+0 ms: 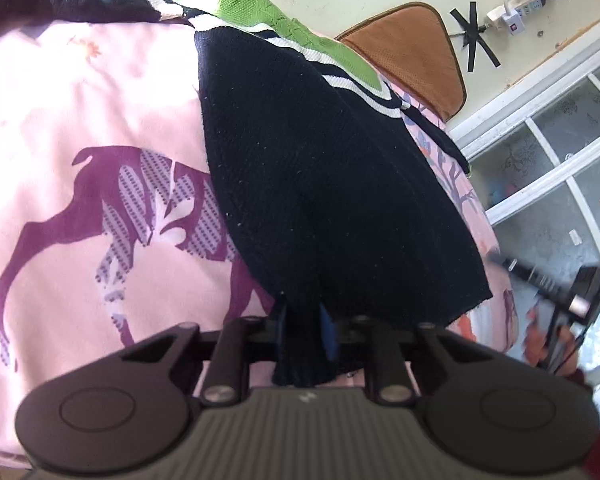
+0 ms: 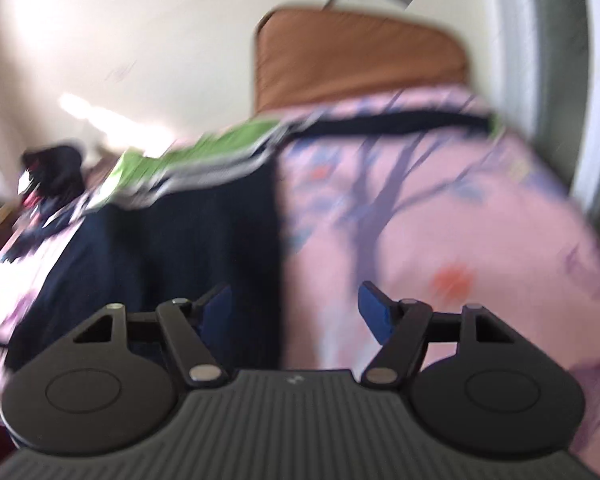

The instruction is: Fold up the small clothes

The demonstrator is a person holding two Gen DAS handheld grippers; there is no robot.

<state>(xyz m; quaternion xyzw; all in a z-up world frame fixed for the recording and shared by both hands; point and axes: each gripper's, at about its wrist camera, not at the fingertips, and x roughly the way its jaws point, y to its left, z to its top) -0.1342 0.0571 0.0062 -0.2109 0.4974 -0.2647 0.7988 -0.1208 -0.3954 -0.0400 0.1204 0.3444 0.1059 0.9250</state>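
A small knitted garment [image 1: 324,184], dark navy with white stripes and a green upper part, lies on a pink bedsheet [image 1: 80,120]. My left gripper [image 1: 303,320] is shut on a bunched navy edge of it, and the cloth rises in a fold from the jaws. In the right wrist view, which is blurred, the same garment [image 2: 172,240] lies to the left. My right gripper [image 2: 296,308] stands open over the sheet at the navy edge, with nothing pressed between its blue pads. That right gripper [image 1: 556,296] also shows at the right edge of the left wrist view, blurred, in a hand.
A brown cushion [image 1: 412,52] leans on the wall behind the bed. A white-framed glass door [image 1: 548,160] stands at the right. A power strip [image 1: 516,12] hangs on the wall. More dark clothes [image 1: 60,4] lie at the far left of the bed.
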